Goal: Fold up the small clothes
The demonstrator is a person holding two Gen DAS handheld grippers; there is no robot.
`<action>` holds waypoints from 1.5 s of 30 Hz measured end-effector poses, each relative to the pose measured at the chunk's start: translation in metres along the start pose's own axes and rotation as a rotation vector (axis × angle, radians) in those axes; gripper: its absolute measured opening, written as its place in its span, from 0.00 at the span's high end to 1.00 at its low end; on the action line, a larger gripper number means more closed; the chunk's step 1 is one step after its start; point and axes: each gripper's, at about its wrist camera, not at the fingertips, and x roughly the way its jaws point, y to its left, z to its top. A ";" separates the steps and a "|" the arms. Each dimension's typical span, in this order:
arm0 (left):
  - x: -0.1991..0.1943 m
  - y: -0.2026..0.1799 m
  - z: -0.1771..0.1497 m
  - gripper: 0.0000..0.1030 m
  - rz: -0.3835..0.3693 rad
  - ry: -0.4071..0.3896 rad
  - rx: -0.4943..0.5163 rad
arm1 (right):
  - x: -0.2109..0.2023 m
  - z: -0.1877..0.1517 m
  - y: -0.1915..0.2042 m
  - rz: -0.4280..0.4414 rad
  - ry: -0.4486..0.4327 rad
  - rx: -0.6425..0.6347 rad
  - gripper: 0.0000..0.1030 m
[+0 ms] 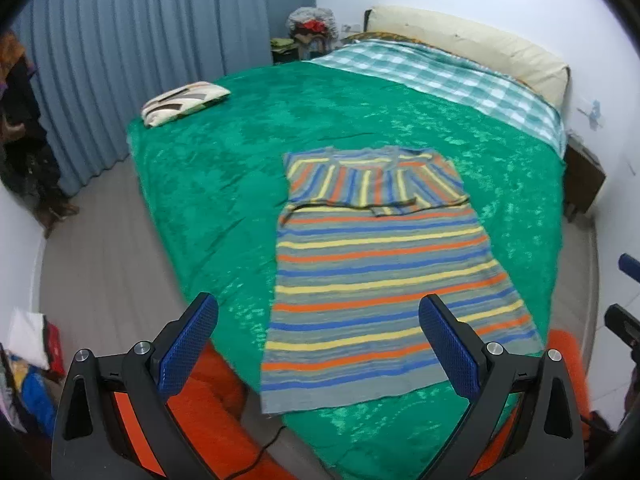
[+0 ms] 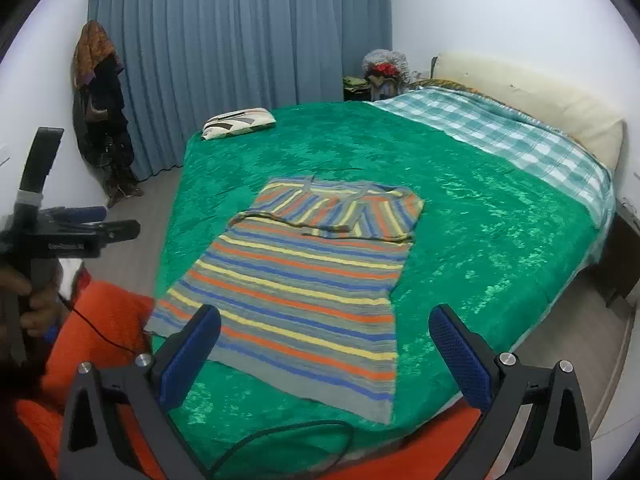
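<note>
A striped garment (image 1: 372, 272) in blue, orange, yellow and grey lies flat on the green bedspread (image 1: 224, 184). Its sleeves are folded in across the far end. The hem is nearest me. My left gripper (image 1: 318, 322) hangs open above the hem's left part, blue pads wide apart and nothing between them. In the right wrist view the same striped garment (image 2: 304, 284) stretches away from my right gripper (image 2: 324, 334), which is open above the hem with nothing between its fingers. The left gripper (image 2: 92, 222) shows at that view's left edge, held in a hand.
A patterned pillow (image 1: 184, 102) lies at the bed's far left corner. A checked blanket (image 1: 448, 76) and cream headboard (image 1: 472, 46) are at the far right. Blue curtains (image 2: 240, 48) hang behind. Hanging clothes (image 2: 100, 108) are on the left wall. Orange-clad legs (image 2: 100, 328) and a black cable (image 2: 280, 440) are close below.
</note>
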 end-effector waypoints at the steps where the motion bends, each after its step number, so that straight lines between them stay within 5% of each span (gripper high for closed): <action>1: 0.001 0.001 -0.001 0.02 0.012 0.001 0.002 | -0.001 -0.001 0.002 0.002 0.001 -0.005 0.00; 22: 0.037 0.004 -0.017 0.02 0.145 0.111 0.054 | 0.039 -0.025 0.015 0.035 0.103 -0.022 0.00; 45: 0.085 0.013 -0.023 0.02 0.182 0.229 0.060 | 0.093 -0.036 0.007 0.056 0.232 0.028 0.01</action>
